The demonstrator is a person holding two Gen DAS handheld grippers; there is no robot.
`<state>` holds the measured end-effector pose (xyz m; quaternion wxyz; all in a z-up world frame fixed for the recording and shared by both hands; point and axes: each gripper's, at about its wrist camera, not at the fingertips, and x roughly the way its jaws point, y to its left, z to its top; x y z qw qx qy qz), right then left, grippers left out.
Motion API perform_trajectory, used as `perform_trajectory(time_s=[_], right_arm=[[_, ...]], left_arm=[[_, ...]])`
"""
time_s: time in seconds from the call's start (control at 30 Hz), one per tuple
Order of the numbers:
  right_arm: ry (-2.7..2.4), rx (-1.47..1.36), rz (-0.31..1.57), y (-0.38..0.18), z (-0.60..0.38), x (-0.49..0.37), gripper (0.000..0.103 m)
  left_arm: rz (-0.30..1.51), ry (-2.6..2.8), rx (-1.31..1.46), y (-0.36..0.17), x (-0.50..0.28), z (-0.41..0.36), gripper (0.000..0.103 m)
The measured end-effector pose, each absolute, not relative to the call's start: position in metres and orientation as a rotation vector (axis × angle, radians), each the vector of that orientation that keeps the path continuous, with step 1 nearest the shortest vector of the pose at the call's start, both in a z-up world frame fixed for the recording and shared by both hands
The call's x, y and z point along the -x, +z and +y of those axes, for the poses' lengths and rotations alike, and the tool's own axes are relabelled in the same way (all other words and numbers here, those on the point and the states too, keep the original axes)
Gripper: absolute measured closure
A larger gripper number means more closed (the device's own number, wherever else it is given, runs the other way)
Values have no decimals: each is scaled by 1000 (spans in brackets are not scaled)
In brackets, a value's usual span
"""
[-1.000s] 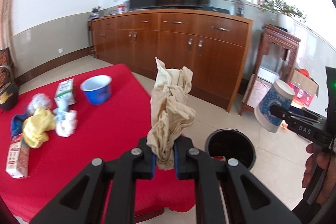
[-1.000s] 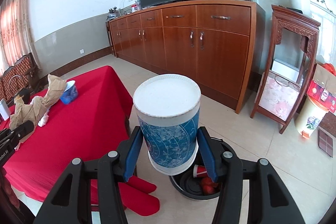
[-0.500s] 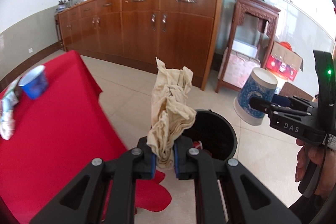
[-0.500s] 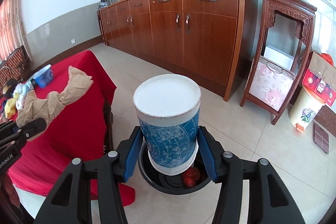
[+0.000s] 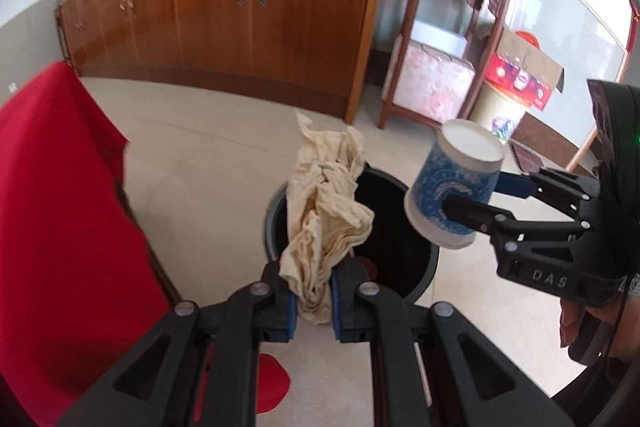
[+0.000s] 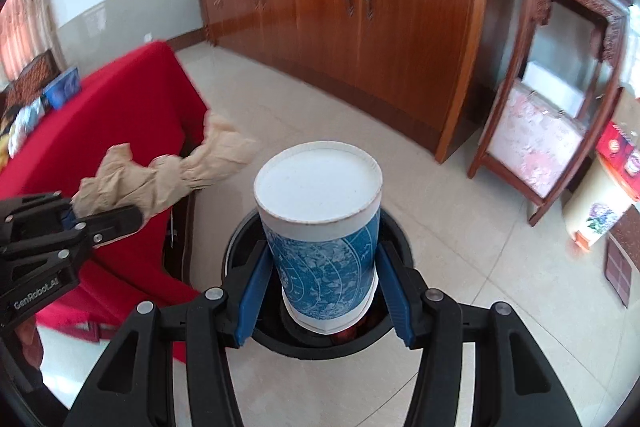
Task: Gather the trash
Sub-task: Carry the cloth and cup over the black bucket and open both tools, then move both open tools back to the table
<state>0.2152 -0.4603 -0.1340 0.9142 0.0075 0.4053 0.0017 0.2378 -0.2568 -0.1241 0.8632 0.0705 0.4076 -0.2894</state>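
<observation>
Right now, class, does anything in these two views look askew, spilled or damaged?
Nothing is spilled or broken. The only oddity: the blue paper cup in the right gripper is held upside down, base up, over the black bin. The left gripper holds crumpled beige paper, as trash would be.

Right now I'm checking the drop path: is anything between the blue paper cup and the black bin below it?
No. In the right wrist view the blue paper cup hangs directly over the black bin's open mouth, with only air between; red trash lies inside.

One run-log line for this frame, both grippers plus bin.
left gripper: shut on crumpled paper | right gripper: shut on paper cup | trash bin: on floor below both, nothing released
</observation>
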Motion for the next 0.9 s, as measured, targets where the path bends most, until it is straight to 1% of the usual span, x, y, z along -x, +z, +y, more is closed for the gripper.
perform_trajectory(time_s=[0.13, 0.2, 0.23, 0.27, 0.3, 0.33, 0.37, 0.4, 0.43, 0.47, 0.5, 0.57, 0.63, 0.7, 0.9], right_arm=[[49, 3, 886, -162, -467, -227, 47], [72, 11, 911, -176, -470, -234, 46], [79, 18, 921, -181, -472, -239, 46], [89, 22, 926, -186, -472, -240, 44], [104, 35, 939, -195, -473, -245, 40], [89, 55, 956, -204, -477, -250, 34], [70, 69, 963, -212, -478, -251, 15], [63, 77, 965, -217, -482, -252, 6], [45, 78, 982, -222, -486, -253, 6], [18, 69, 999, -226, -491, -254, 6], [3, 61, 1003, -227, -494, -254, 3], [-41, 58, 1009, -227, -502, -253, 0], [-77, 35, 1011, -223, -507, -248, 0], [-94, -4, 993, -214, -508, -240, 0], [-124, 3, 939, -177, -489, -218, 0]], left_arm=[[914, -623, -160, -148, -248, -269, 89], [926, -635, -151, -153, -253, -273, 87], [925, -647, -139, -155, -255, -274, 84], [928, -666, -123, -158, -258, -275, 64], [929, -655, -121, -161, -260, -277, 47], [930, -635, -116, -163, -263, -277, 23], [925, -620, -96, -164, -265, -276, 20], [932, -611, -87, -164, -266, -275, 20], [935, -589, -89, -164, -266, -274, 20], [934, -573, -95, -164, -267, -273, 14], [931, -556, -106, -163, -265, -272, 11], [909, -528, -127, -159, -260, -269, 9], [888, -496, -153, -155, -255, -266, 4], [870, -482, -164, -149, -251, -263, 4], [824, -463, -169, -123, -235, -252, 4]])
